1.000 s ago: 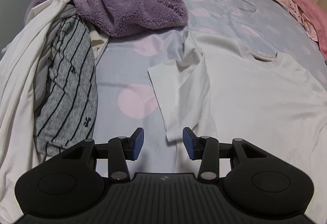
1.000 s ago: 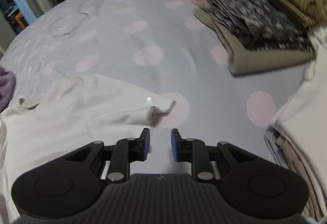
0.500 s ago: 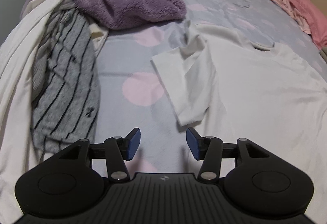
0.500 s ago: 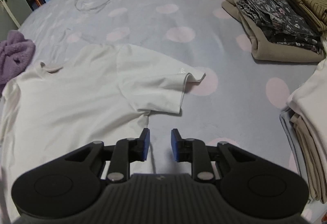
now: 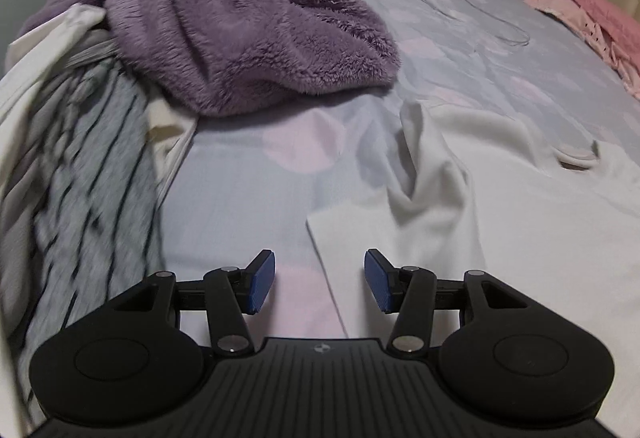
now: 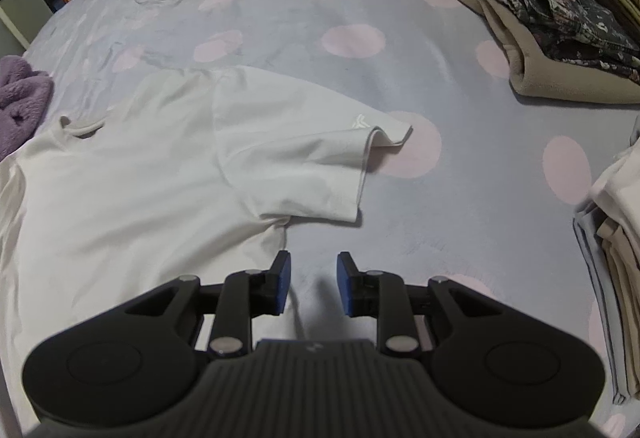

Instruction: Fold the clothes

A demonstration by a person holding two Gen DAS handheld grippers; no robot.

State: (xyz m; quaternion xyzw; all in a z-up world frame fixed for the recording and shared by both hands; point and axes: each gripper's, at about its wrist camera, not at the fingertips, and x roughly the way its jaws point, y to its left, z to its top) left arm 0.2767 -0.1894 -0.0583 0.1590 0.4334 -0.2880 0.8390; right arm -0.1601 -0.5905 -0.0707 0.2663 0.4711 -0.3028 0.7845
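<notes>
White T-shirt (image 6: pixel 132 198) lies flat; both grippers (left (image 5: pixel 319 280), right (image 6: pixel 313 284)) gape empty; folded stacks (image 6: pixel 560 22) appear only rightward.

The left gripper (image 5: pixel 319 280) has come lower and closer to the white T-shirt (image 5: pixel 500 230), the sleeve edge now running between its spread jaws; the right gripper (image 6: pixel 312 284) has crept toward the shirt's side edge below the armpit, perhaps already straddling it.
</notes>
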